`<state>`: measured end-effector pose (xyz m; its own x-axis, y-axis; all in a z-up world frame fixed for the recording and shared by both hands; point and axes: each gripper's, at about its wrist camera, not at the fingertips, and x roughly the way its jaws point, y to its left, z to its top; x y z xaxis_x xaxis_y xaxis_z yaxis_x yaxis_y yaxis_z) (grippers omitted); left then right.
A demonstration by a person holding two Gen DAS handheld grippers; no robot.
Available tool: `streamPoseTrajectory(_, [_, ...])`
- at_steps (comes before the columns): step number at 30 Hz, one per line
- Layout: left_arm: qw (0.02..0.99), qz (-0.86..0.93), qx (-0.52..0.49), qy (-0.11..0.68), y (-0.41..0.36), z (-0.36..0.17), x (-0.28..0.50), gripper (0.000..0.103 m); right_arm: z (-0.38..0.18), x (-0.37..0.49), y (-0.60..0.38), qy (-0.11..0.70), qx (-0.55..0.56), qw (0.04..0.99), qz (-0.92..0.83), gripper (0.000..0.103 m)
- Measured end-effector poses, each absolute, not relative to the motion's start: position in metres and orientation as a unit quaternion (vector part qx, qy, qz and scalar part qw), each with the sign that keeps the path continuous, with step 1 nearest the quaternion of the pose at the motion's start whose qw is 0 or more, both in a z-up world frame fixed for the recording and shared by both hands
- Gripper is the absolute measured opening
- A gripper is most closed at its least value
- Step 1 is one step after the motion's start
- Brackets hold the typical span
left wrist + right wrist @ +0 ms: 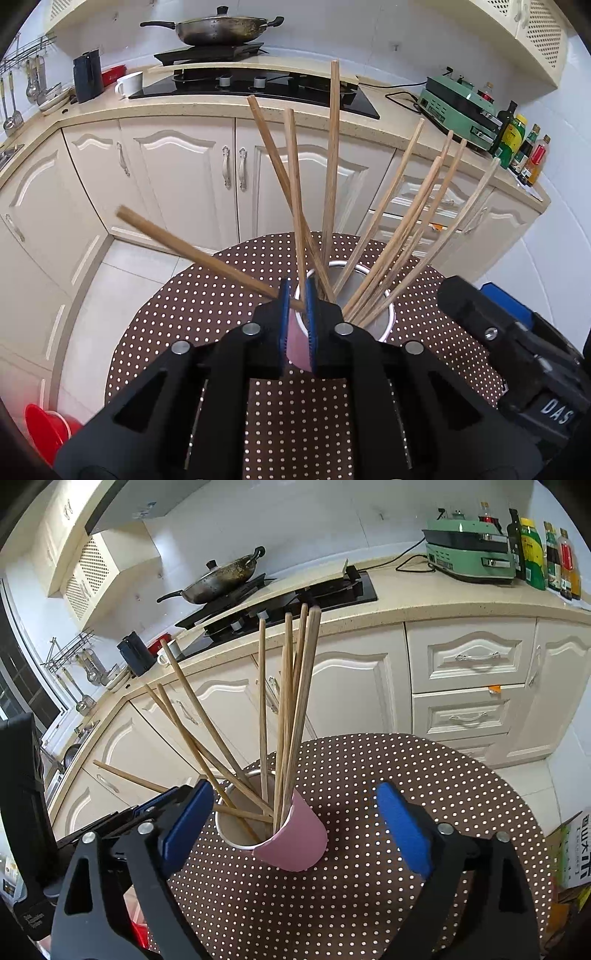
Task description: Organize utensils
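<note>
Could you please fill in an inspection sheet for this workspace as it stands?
Surface: round table under a brown dotted cloth.
Job's things: pink cup upright on the table, chopsticks fanned out in it.
Clutter: nothing seen on the table.
Grippers: left tool narrowly open, a slanted chopstick between its pads, which do not seem to press it; right tool wide open, empty, in front of the cup.
Cables: black cord running to the green appliance on the counter.
Surroundings: wok on the stove, bottles, cream cabinets.
</note>
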<state>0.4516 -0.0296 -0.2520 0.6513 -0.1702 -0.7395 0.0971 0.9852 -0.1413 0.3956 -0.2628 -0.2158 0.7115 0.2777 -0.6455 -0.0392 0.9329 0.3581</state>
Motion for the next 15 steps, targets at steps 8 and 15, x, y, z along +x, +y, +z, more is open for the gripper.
streamPoseTrajectory(8, [0.911, -0.065, -0.051, 0.403, -0.031, -0.234, 0.428, 0.052, -0.198, 0.380, -0.268, 0.379, 0.153, 0.909, 0.078, 0.092])
streamPoseTrajectory(15, [0.908, -0.064, -0.048, 0.412, -0.030, -0.223, 0.408, 0.062, -0.188, 0.360, -0.278, 0.392, 0.153, 0.905, 0.062, 0.093])
